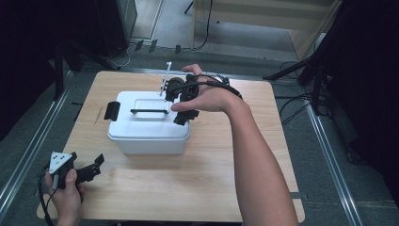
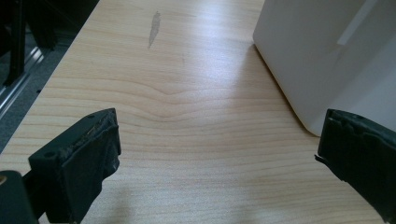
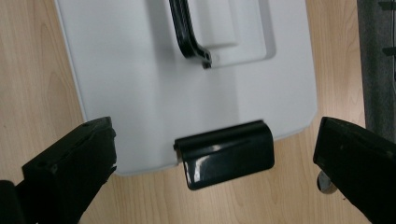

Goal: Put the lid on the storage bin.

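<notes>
Right gripper (image 1: 184,104) hovers over the right end of the white plastic storage box (image 1: 148,123), which sits mid-bench on the pale wooden bench (image 1: 197,183), and its fingers (image 3: 70,168) are spread wide. Between them, in the right gripper view, lies the glossy black latch clip (image 3: 225,153), hanging over the lid's edge, its long side running across the gap from finger to finger. The black carry handle (image 3: 187,32) lies beyond it. Left gripper (image 1: 87,170) waits near the bench's front left corner, fingers wide too, well off the box. The right hand is clearly nearer.
</notes>
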Motion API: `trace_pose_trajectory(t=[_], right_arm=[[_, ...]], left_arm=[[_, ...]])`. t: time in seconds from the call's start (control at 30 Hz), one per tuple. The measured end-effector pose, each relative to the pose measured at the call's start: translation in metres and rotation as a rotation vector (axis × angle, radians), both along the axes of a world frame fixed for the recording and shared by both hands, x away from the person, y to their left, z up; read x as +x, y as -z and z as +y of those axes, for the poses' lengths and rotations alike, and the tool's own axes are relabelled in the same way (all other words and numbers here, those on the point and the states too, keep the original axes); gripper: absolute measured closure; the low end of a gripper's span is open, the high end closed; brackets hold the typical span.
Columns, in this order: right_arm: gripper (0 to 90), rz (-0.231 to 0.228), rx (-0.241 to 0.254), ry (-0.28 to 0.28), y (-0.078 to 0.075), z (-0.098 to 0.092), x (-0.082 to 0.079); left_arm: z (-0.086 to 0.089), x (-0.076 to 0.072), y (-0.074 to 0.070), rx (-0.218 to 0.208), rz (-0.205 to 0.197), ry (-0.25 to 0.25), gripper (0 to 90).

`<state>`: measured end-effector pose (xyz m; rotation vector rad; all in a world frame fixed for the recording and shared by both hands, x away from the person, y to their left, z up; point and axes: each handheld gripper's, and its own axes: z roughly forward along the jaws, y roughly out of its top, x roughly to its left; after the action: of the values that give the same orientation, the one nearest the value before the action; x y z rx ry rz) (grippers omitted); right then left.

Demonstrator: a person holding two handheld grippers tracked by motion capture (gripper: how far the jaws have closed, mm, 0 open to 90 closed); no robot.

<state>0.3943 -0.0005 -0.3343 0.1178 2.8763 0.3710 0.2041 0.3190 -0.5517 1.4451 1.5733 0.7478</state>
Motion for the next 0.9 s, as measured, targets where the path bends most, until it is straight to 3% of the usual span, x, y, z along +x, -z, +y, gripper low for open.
trace_pose_trajectory(t=[0.9], right_arm=[[0.0,-0.008,0.030,0.081,0.001,-0.071,-0.010]], left_arm=[[-0.001,-0.001,0.000,0.009,-0.005,0.004,0.0]])
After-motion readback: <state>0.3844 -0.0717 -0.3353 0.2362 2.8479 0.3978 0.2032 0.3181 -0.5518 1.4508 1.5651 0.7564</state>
